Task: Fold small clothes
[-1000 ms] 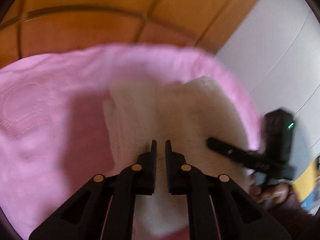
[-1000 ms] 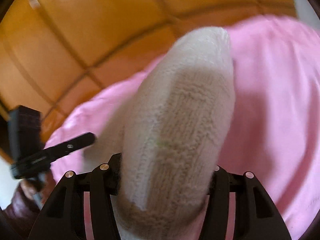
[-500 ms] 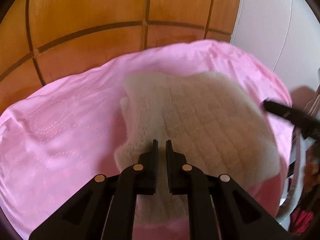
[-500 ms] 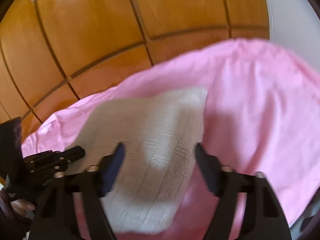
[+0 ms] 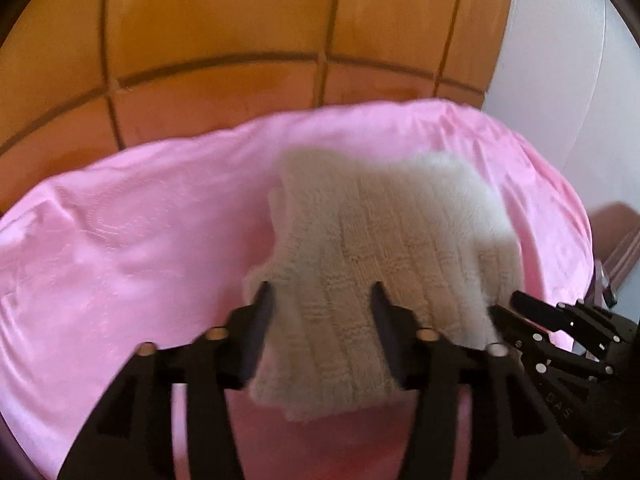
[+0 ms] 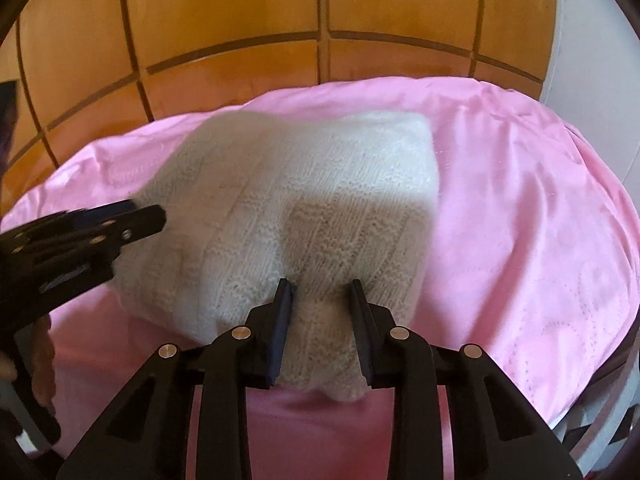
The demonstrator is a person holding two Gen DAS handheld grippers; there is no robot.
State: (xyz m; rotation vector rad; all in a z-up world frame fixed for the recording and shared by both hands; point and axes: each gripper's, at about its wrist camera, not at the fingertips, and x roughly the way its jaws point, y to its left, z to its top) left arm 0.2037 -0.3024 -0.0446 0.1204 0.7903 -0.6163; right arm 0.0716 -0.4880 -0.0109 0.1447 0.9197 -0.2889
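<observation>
A folded cream knit garment (image 5: 384, 248) lies on a pink cloth (image 5: 132, 248). It also shows in the right wrist view (image 6: 304, 200). My left gripper (image 5: 322, 294) is open, its fingers standing either side of the garment's near edge. My right gripper (image 6: 320, 290) is open, with the garment's near corner lying between its fingers. The right gripper shows at the lower right of the left wrist view (image 5: 516, 312). The left gripper shows at the left of the right wrist view (image 6: 132, 220), beside the garment's left side.
The pink cloth (image 6: 520, 208) covers a round surface. An orange tiled floor (image 5: 240, 40) lies beyond it. A white wall or door (image 5: 568, 60) stands at the right. A hand (image 6: 40, 356) shows at the lower left of the right wrist view.
The garment was laid down flat on the pink cloth. My left gripper went from shut to open. My right gripper let go of the garment and stands partly open over its near corner.
</observation>
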